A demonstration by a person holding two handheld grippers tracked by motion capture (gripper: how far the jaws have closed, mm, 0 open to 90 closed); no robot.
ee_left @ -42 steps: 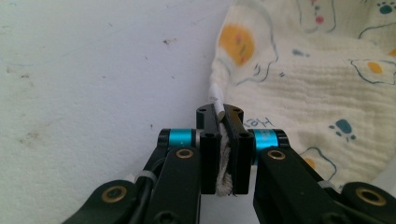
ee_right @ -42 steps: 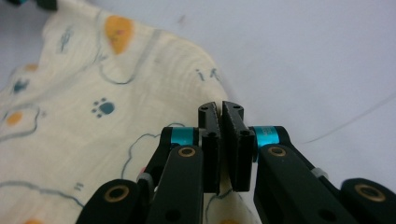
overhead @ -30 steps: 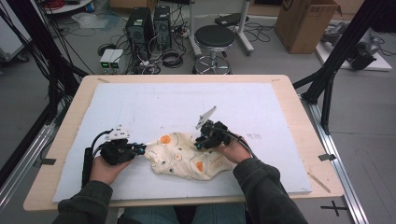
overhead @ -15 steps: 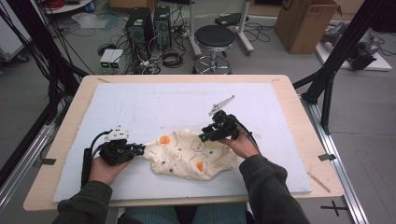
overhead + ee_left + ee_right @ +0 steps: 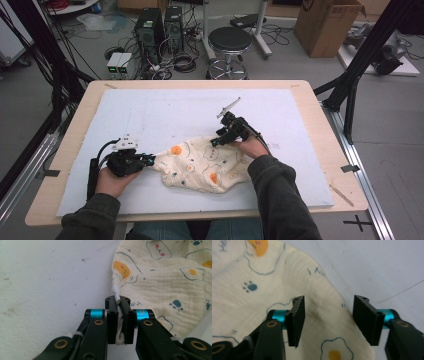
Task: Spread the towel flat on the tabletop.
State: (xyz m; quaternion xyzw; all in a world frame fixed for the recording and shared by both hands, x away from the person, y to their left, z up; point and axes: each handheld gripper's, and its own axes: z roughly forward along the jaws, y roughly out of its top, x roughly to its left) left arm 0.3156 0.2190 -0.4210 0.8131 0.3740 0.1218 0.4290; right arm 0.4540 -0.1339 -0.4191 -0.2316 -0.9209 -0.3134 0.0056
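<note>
Since a second ago the right gripper [image 5: 216,142] has slid from the middle of the cloth [image 5: 202,165] out to its far right edge, and its fingers have just been opening. They now stand spread above the cloth's rim, with fabric lying under the gap but neither pad pressing on it; in the right gripper view the cloth edge runs slantwise between the two fingers [image 5: 296,318], half cloth and half bare white mat [image 5: 374,270] beneath them. The left gripper [image 5: 150,160] has kept its place at the cloth's left corner.

The left fingers [image 5: 110,322] are pressed together on that corner: a bunched hem and a small white tag [image 5: 115,292] stick out between the pads, pinched tight.

The cloth, cream with fried eggs, bears and paw prints, lies crumpled on the white mat [image 5: 165,110] covering the surface, near the front edge and roughly midway between the two hands. Its left corner is drawn out to a point toward the left gripper; the rest lies in soft folds, flat against the mat. The right hand [image 5: 252,147] sits just beyond the cloth's right side, the gripper tilted down and to the left toward the fabric.
</note>
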